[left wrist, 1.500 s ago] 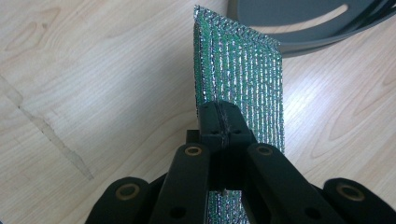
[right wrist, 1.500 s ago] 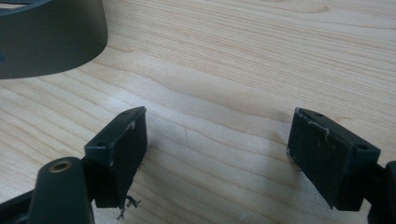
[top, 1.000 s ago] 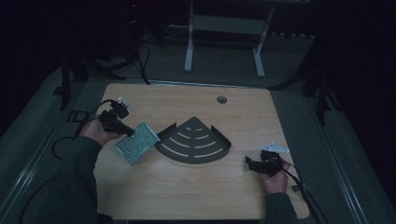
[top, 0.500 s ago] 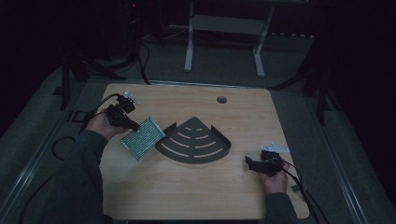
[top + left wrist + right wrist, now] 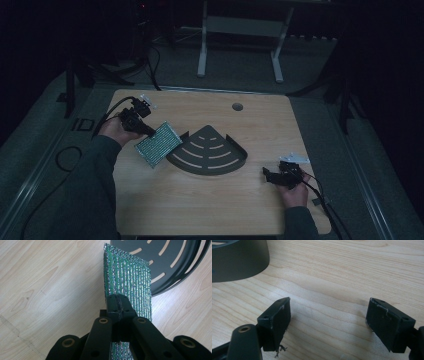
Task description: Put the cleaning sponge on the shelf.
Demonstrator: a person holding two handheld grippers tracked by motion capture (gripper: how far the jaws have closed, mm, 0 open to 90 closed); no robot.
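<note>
So the thing being worked here is that green scouring pad (image 5: 128, 282), the glittery woven kind. It's pinched at one edge by the left gripper (image 5: 119, 305), jaws pressed together on it, and it's held up off the table (image 5: 200, 210) at a tilt, with its far edge just beside the rim of the dark corner shelf (image 5: 210, 152), on the shelf's left side. In the left gripper view the pad reaches out toward the shelf's slotted floor (image 5: 160, 257), so my guess is it's headed in there.

Handling-wise: it looks very light and soft, but with enough body to stay flat when held by one edge, no real droop that I can see. The rough weave should give the jaws plenty of bite, so slipping isn't my worry. An edge grip like this one seems fine; a corner would probably let it swing or fold. Nothing fragile about it.

The shelf itself looks like stiff, fan-shaped metal or plastic with a raised rim, sitting flat near the middle of the table.

Over on the shelf's right, well apart from it, the right gripper (image 5: 328, 322) sits low over the bare wood with its jaws spread wide and nothing between them, pointed roughly back toward the shelf's wall (image 5: 239, 262).
</note>
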